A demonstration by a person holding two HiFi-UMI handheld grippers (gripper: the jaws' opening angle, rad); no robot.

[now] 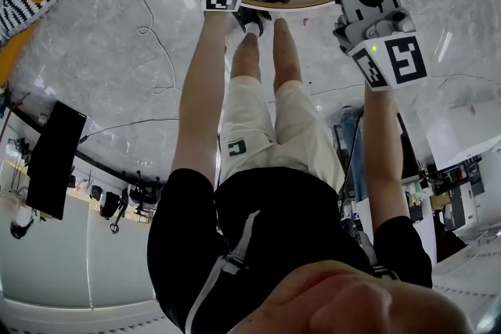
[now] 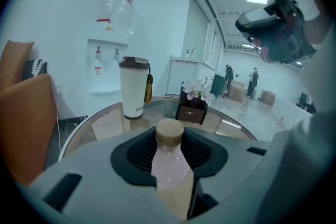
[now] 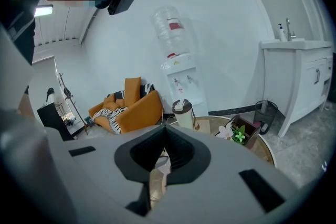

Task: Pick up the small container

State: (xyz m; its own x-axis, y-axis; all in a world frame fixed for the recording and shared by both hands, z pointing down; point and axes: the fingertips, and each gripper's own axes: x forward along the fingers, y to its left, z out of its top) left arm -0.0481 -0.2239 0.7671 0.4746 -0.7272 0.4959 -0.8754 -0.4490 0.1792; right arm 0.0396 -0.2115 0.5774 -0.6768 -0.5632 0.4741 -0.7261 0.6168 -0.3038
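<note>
Small container (image 2: 170, 173) inside left claw (image 2: 170, 139)

Round glass table (image 2: 79, 131): white tumbler (image 2: 133, 89) with brown lid, upright toward the far left edge; dark box of white flowers (image 2: 192, 107) toward the far edge, apart from it. Off the table: water dispenser (image 2: 107, 60) at the wall (bottle on top), orange armchair (image 3: 131, 107), white sink cabinet (image 3: 299, 76), wire bin (image 3: 265, 113) beside it.

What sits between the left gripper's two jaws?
A small pink bottle with a wooden cap, gripped by the left gripper, as the left gripper view shows.
</note>
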